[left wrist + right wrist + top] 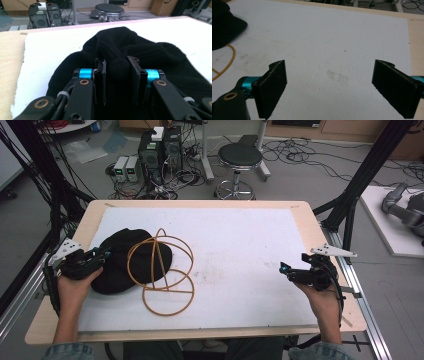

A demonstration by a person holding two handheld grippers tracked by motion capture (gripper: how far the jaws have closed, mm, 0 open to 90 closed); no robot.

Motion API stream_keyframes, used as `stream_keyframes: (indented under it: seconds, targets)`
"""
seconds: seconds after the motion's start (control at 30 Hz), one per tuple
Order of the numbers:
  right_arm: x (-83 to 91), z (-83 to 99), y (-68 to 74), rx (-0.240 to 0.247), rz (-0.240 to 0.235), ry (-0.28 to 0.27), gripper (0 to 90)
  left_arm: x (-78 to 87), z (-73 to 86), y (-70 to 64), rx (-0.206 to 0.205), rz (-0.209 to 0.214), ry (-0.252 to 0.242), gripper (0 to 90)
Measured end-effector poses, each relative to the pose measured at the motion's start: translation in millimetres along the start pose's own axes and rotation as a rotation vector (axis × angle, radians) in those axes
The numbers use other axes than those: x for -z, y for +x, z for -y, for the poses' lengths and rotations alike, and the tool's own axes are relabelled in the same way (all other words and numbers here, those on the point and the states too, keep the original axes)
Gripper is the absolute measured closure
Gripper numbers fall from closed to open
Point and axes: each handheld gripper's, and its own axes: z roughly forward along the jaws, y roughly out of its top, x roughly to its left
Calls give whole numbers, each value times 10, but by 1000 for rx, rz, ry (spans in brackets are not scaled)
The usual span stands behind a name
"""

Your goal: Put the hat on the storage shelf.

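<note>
your left claw (117,72) pinches a fold of the black hat (122,260); your right claw (337,87) gapes over the worktop (240,245). next, probably lift the hat.

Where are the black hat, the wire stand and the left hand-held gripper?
hat (117,47): left gripper view, crown of the fabric.
wire stand (167,309): high view, front of the base ring.
left hand-held gripper (117,71): left gripper view, between its fingertips, shut on a hat fold.

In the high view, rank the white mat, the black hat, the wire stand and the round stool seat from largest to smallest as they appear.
1. white mat
2. black hat and wire stand: alike, unsure
3. stool seat, farther off
</note>
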Motion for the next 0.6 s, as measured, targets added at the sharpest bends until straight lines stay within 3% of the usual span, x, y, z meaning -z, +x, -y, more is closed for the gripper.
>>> stream_keyframes:
  seconds: [0.13,0.37,0.6]
  targets:
    - [-6,1,2,-3,-3,2,125,42,-36,4,31,16,-29,705]
    - [11,2,-14,-7,-3,-1,125,70,-93,-38,33,23,-56,706]
    - [8,-9,-8,-9,-3,-4,125,144,-160,-28,82,66,-113,708]
